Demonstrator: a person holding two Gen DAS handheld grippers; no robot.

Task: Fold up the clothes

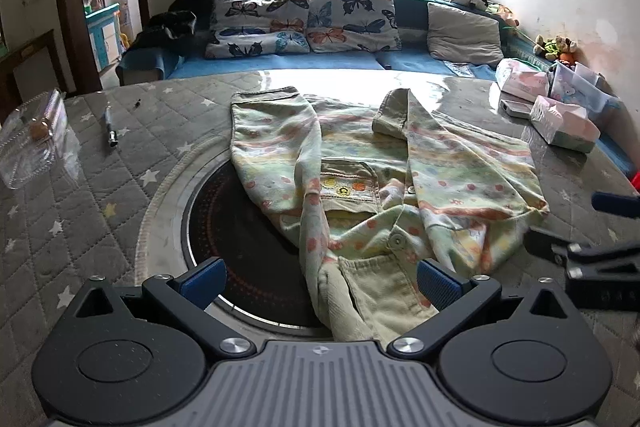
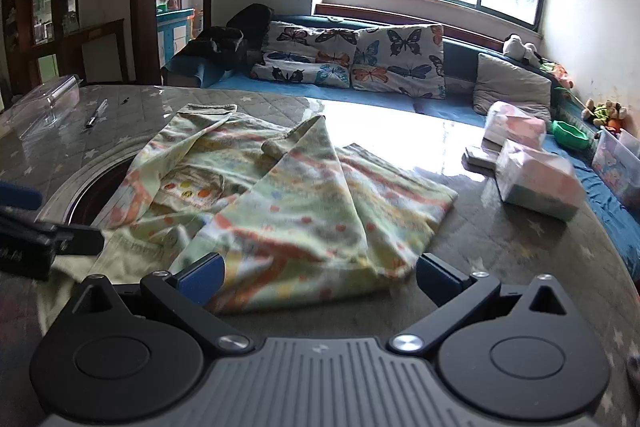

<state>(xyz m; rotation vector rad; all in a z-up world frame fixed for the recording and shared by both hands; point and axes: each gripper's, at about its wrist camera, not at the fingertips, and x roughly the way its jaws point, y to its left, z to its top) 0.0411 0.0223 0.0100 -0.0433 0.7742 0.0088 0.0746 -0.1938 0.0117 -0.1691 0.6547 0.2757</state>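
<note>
The jacket (image 1: 360, 163) lies spread on the surface (image 1: 120, 163), both sleeves already crossed over its front, its collar end at the bottom of the frame. The left tongs (image 1: 320, 277) stand wide open and grip nothing; the collar edge runs between their pads (image 1: 436, 285) in the lower centre. The right tongs (image 2: 320, 277) are likewise open and empty, with the jacket's near hem corner lying between the fingers at lower centre. To fold well, each pair should probably close on the near edge through every layer, lift together, and carry it evenly toward the far hem so the sleeves stay tucked.
</note>
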